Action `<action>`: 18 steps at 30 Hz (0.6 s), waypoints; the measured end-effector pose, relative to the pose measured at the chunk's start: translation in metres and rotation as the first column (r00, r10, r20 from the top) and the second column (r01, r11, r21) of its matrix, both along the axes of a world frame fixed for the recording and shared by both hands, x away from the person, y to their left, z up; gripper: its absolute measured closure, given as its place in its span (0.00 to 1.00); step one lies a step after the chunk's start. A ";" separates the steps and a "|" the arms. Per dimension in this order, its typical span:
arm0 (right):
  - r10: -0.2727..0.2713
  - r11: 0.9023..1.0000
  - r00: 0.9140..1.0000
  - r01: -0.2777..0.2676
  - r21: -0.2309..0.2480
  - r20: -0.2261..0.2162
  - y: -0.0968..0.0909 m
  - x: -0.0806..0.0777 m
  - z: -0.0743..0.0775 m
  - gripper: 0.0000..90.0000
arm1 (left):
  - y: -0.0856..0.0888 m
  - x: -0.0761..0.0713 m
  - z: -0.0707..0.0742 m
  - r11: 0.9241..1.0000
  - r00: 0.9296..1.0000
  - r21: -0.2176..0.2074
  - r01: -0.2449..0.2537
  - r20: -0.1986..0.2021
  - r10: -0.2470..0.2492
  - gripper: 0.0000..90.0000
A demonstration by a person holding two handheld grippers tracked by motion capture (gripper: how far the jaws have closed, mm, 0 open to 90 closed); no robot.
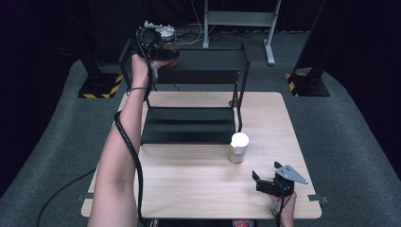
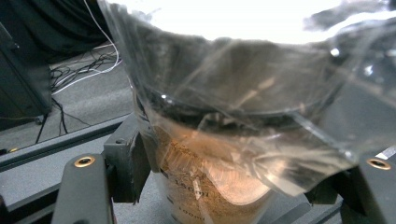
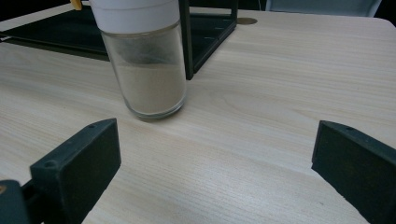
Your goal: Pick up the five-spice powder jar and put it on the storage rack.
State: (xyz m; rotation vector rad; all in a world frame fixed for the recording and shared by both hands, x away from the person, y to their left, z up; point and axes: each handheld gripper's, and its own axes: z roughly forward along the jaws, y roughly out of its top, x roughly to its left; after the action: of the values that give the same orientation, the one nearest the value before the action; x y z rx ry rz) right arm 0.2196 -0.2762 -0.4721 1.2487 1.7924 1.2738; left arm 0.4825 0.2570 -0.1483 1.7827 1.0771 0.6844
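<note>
High view shows a person's left arm stretched toward twelve o'clock, holding the left tool point(image 1: 158, 45) up at the top tier of a black two-tier metal rack point(image 1: 198, 66). Its jaws are clamped on a clear jar of brown powder point(image 2: 205, 186) with crumpled plastic film over its mouth, and the jar sits at the top shelf's left end, probably being set down or lifted off there. Left gripper view, close up, shows the jar squeezed between the two black jaws, with printed volume marks on the glass.

At five o'clock the right tool point(image 1: 265, 182) rests low near the table's point(image 1: 189, 189) near edge, jaws apart and empty, seemingly waiting. Just beyond it stands a white-lidded glass jar of pale powder point(image 3: 144, 65), upright by the rack's front right leg.

Underneath is a light wood table on grey carpet, with dark curtains, cables and stand bases around.
</note>
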 end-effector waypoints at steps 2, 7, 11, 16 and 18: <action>0.000 1.000 1.000 0.000 0.002 0.001 0.000 0.000 0.000 0.00 | 0.001 0.001 0.001 1.000 1.000 0.003 0.004 -0.003 -0.004 0.33; 0.000 1.000 1.000 0.000 0.001 0.001 0.000 0.000 0.000 0.00 | -0.005 0.002 0.004 1.000 1.000 0.025 -0.006 -0.018 0.007 0.32; 0.000 1.000 1.000 0.000 0.002 0.002 0.000 0.000 0.000 0.00 | -0.005 0.004 0.007 0.999 0.999 0.038 -0.004 -0.035 0.005 0.31; -0.001 1.000 1.000 0.001 0.002 0.001 0.000 0.000 0.000 0.00 | 0.000 0.006 0.011 0.999 0.997 0.047 0.010 -0.075 -0.007 0.14; 0.000 1.000 1.000 0.000 0.000 0.001 0.000 0.000 0.000 0.00 | 0.004 0.005 0.016 0.998 0.994 0.064 0.026 -0.106 -0.019 0.08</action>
State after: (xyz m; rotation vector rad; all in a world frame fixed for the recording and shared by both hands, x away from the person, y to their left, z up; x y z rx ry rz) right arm 0.2195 -0.2762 -0.4722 1.2479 1.7917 1.2740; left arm 0.4873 0.2613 -0.1322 1.9018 1.1140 0.6244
